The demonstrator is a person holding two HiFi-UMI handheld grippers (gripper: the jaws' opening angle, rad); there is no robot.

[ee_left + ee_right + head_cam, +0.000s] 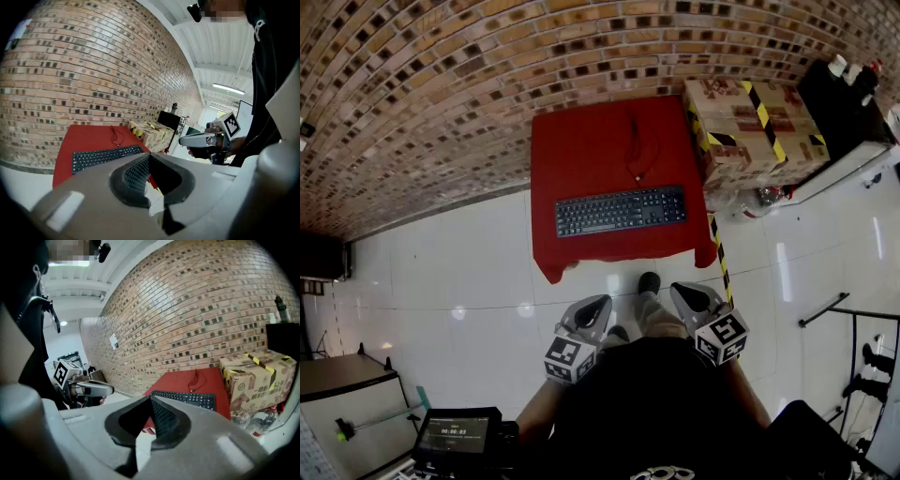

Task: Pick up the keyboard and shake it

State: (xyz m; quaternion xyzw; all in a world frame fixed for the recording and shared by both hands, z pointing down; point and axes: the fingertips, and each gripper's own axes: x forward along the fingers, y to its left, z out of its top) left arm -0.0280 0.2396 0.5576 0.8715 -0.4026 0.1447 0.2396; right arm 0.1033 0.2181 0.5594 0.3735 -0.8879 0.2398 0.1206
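A black keyboard (pixel 621 210) lies across the near half of a red-covered table (pixel 581 155), its cable (pixel 635 148) trailing toward the wall. It also shows in the left gripper view as the keyboard (pixel 105 156) and in the right gripper view as the keyboard (pixel 187 399). Both grippers are held close to the person's body, short of the table. My left gripper (pixel 598 305) and right gripper (pixel 680 292) are shut with nothing in them. Each appears in the other's view: right gripper (pixel 185 139), left gripper (pixel 108 390).
Taped cardboard boxes (pixel 755 127) stand right of the table, with plastic bottles (pixel 766 196) at their foot. A brick wall (pixel 441 103) runs behind. White tiled floor (pixel 459 272) lies between me and the table. A small screen (pixel 455 435) sits at lower left.
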